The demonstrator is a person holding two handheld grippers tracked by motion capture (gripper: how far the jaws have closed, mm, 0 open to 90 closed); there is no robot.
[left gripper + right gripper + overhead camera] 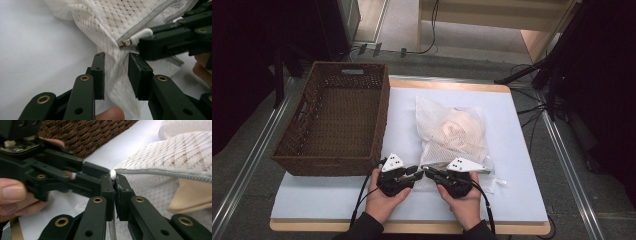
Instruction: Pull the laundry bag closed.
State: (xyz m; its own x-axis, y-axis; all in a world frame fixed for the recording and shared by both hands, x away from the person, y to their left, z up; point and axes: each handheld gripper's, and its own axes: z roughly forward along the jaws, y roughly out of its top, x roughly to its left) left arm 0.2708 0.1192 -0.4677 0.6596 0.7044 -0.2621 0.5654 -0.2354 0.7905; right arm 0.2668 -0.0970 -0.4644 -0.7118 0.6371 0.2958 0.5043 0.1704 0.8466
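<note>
Bag: a white mesh zip-up laundry bag (452, 131) with cream fabric inside lies on the white-covered table (512, 195), right of the brown woven wicker basket (334, 120).
Right gripper (114, 185): jaws clamped on the white zipper pull (113, 174) at the bag's near corner, probably to run the zip.
Left gripper (115, 75): jaws stand apart with loose mesh between them; whether they pinch it is unclear. It seems placed to brace the corner against the pull.
</note>
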